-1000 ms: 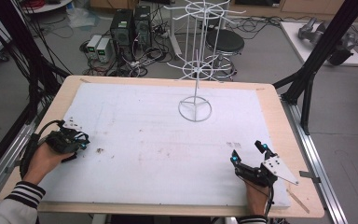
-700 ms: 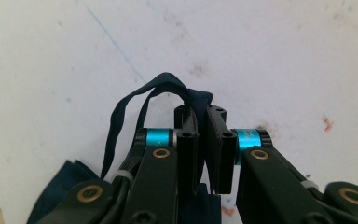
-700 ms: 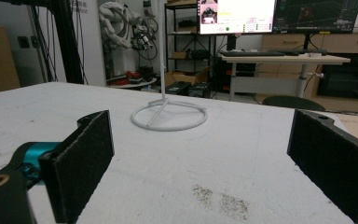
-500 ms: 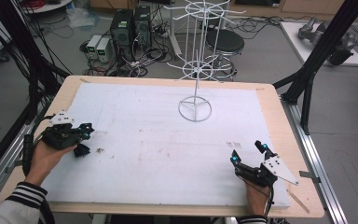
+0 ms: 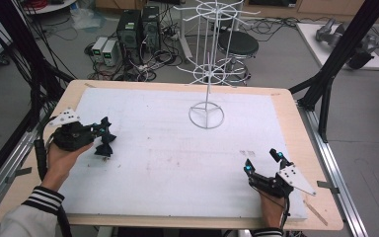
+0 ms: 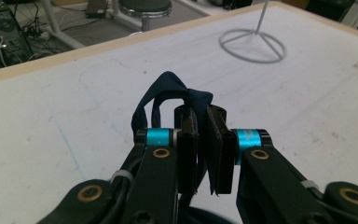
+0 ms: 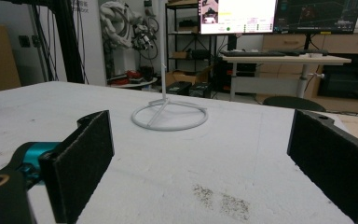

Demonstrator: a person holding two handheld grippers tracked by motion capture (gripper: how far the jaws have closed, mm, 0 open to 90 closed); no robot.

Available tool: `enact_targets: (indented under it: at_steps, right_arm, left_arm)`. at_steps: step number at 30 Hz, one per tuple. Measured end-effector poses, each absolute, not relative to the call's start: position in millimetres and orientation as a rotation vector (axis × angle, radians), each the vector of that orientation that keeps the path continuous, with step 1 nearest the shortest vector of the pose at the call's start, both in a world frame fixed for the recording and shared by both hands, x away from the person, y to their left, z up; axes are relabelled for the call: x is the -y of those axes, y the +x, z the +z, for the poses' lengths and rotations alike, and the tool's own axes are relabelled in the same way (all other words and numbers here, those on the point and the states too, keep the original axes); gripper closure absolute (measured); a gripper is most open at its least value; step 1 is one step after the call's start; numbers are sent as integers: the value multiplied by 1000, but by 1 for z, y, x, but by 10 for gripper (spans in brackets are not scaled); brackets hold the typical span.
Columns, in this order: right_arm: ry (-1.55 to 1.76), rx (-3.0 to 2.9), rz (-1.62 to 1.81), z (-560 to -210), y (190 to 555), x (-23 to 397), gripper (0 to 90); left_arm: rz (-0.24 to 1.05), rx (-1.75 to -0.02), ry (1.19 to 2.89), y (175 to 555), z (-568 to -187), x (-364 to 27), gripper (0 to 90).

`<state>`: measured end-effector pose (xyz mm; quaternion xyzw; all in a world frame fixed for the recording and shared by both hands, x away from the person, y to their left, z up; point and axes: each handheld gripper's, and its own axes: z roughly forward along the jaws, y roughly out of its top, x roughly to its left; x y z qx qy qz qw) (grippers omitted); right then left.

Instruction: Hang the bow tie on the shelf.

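Between the jaws of the left gripper (image 6: 204, 154) sits a dark blue cloth thing (image 6: 177, 95), maybe a bow or strap, pinched tight w/ loops poking up past the tips. From above, the left gripper (image 5: 101, 138) has moved since a sec ago: it went up the table a bit and turned toward the middle, and the dark cloth thing (image 5: 103, 148) now hangs off the white mat (image 5: 168, 148). So I think it's picked up and on its way, prob. to the white wire rack (image 5: 206, 74) at the far side. Right gripper (image 5: 265, 165) hasn't moved; its jaws are wide apart w/ nothing in them, low near the front edge. Lots of bare mat between hand and rack. Left table edge is close by that hand.
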<state>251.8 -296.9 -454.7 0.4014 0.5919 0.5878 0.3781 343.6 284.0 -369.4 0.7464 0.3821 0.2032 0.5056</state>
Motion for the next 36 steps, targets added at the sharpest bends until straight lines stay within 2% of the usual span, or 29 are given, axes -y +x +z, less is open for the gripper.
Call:
enact_targets:
  at_steps: [6,20,36]
  right_arm:
    - [1025,-1512,1501,-455,252,297,61]
    - [1020,-1510,1498,-455,252,296,61]
    - [1021,-1508,1503,-455,251,297,60]
  left_arm:
    - [456,-921,1729,350,-365,-278,833]
    - [453,-882,1709,364,-356,-258,832]
    - [426,-789,1684,382,-330,-212,833]
